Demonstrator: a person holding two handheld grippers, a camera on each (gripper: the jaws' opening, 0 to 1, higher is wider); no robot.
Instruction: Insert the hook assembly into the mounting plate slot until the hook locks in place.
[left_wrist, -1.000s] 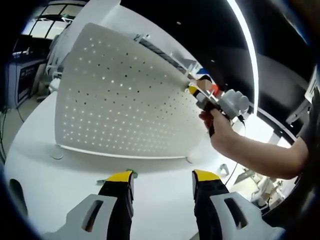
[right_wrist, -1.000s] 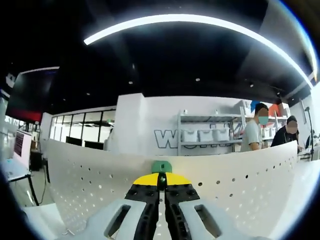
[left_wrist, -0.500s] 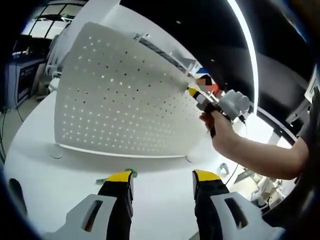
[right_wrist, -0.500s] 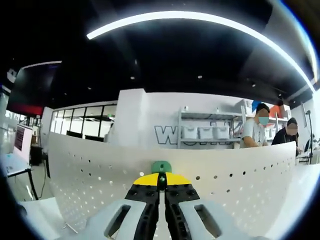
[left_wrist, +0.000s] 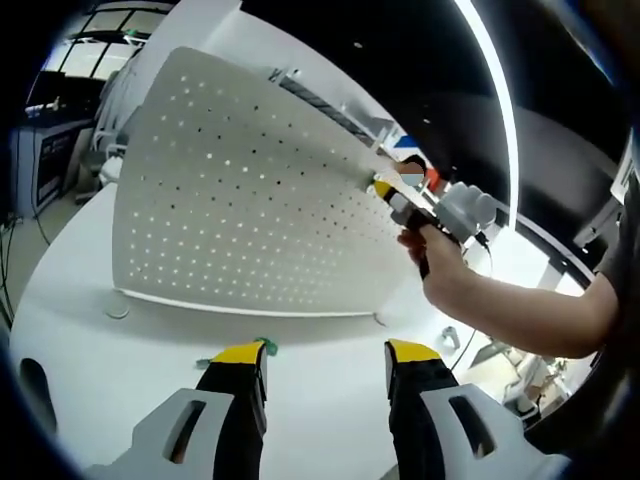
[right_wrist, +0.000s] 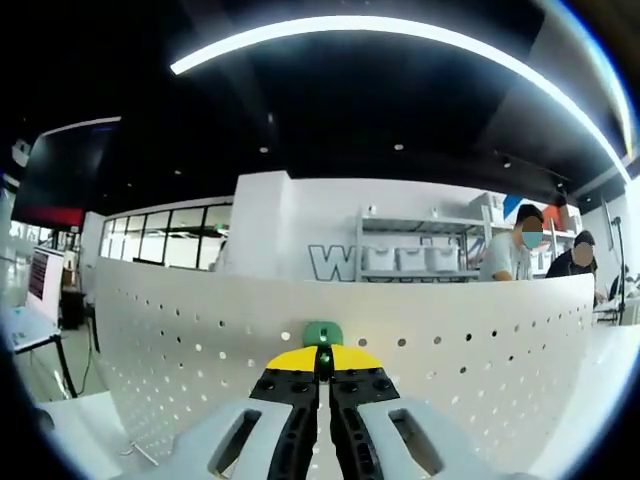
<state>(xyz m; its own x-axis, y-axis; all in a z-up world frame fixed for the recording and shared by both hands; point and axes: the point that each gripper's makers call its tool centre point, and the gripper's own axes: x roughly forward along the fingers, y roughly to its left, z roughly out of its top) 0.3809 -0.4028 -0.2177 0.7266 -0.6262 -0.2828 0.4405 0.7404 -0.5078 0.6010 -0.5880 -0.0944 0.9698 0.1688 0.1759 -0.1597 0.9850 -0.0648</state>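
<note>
We see the white pegboard (left_wrist: 240, 190) standing upright on the white worktop (left_wrist: 330, 370), our left gripper (left_wrist: 325, 352) low before it, jaws wide and empty. Our right gripper (right_wrist: 321, 358) has its jaws closed on the green hook (right_wrist: 322, 333), right against the pegboard's top edge. Behind stand shelves (right_wrist: 405, 258) and two people (right_wrist: 540, 250); the wall lettering is partly hidden, unreadable.

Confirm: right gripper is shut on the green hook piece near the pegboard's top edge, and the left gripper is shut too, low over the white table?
Not quite. The left gripper is open: the left gripper view shows its yellow-tipped jaws spread apart over the white table. The rest holds: the right gripper view shows the right gripper shut on the green hook piece by the pegboard top edge.
</note>
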